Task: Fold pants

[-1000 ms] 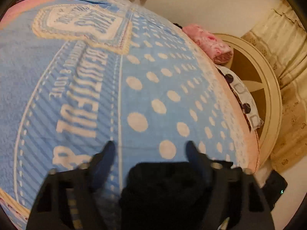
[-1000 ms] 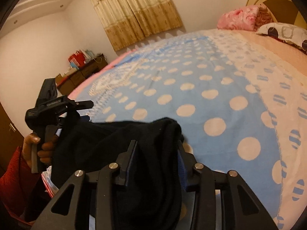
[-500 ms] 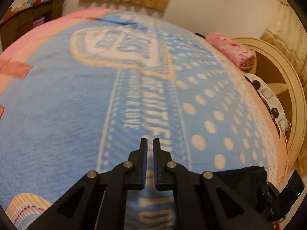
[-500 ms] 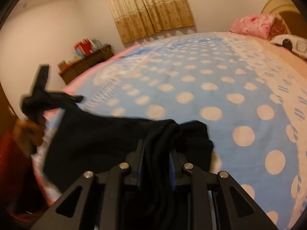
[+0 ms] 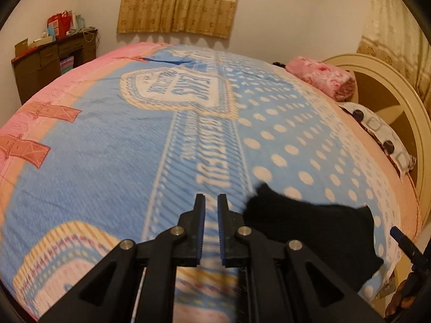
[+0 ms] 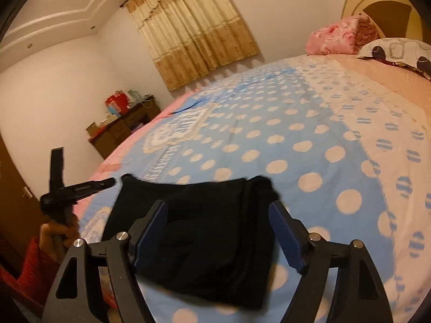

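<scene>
On the bed [image 6: 309, 123], the pants [image 6: 204, 231] lie folded, long axis crosswise, right below the right gripper [image 6: 218, 235], its jaws opening, gripping nothing. The left gripper [image 5: 211, 226], nearly closed and empty, sits just left of them.

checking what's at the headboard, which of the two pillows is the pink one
The farther pillow, pink with a floral print, nearer the curtain. The nearer pillow beside it is white with dark circles and grey squares.
</scene>
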A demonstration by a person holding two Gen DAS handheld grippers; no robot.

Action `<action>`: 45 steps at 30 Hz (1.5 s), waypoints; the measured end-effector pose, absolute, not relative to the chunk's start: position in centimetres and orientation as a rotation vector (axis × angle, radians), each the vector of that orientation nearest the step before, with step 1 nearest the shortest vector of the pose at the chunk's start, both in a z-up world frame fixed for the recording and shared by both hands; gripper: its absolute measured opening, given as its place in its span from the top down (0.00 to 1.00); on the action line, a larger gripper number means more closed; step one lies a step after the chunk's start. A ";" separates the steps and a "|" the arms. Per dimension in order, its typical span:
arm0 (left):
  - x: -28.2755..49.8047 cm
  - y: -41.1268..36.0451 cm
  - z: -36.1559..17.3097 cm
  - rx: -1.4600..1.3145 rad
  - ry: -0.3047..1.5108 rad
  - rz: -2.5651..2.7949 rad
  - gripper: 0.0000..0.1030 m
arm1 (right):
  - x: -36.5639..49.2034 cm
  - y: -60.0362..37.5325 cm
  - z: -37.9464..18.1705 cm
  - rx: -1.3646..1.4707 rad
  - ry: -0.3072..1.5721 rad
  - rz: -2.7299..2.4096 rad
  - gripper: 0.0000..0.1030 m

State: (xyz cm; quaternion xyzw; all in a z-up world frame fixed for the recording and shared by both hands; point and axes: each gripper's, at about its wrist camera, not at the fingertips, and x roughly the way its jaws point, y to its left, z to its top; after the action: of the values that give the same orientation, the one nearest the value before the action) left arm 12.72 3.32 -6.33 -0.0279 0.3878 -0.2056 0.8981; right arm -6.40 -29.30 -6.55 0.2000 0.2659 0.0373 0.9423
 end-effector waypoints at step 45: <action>1.8 -5.0 -11.4 0.290 0.616 -0.478 0.29 | 16.4 -12.7 -10.4 0.039 0.989 0.594 0.73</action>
State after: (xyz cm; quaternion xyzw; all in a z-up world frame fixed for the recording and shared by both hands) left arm 1.84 -4.98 -11.43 0.1406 0.2990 -0.2323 0.9148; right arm 16.44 -12.67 -10.37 0.0186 0.4677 0.2806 0.8380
